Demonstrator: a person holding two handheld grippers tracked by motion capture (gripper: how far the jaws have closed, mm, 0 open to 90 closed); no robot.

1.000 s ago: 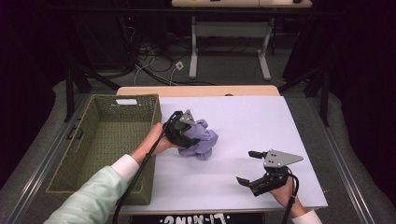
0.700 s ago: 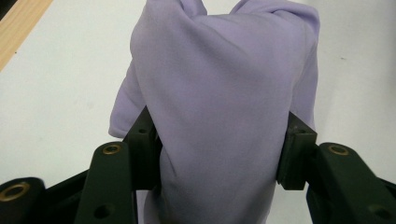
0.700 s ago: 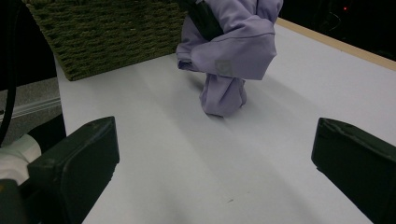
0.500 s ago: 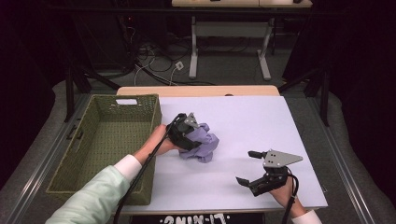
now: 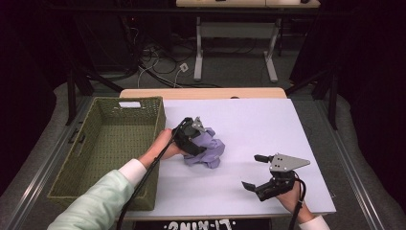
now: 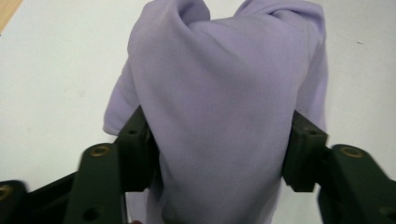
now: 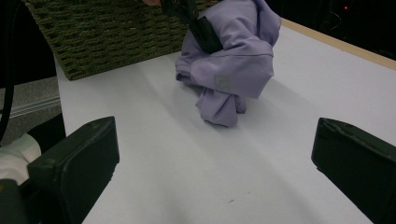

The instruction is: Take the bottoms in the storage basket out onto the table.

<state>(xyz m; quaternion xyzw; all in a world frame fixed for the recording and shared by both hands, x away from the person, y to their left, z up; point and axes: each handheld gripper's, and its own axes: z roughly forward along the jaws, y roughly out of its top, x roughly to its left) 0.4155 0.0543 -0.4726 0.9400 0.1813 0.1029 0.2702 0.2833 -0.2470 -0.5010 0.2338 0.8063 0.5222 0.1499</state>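
One desk point(image 5: 287, 124), white-topped, with a pale wooden edge at the far side. One green woven basket point(image 5: 95, 143) at its left, standing against the desk's left edge. One lilac cloth point(image 5: 210, 152), crumpled in a heap on the desk just right of the basket, near the middle. Two tools: left tool point(image 5: 191, 136) set into the cloth, right tool point(image 5: 261, 172) well apart near the front right corner.

From the left tool's own camera: cloth point(image 6: 219, 102) bulging between both jaws, jaws partly apart and just now opening, pads against the fabric at either side. Whether pressing or merely touching, cannot tell.

From the right tool's camera: jaws spread wide with nothing between, cloth point(image 7: 229, 65) lumped ahead, a small grey label on one fold, basket wall point(image 7: 102, 37) behind.
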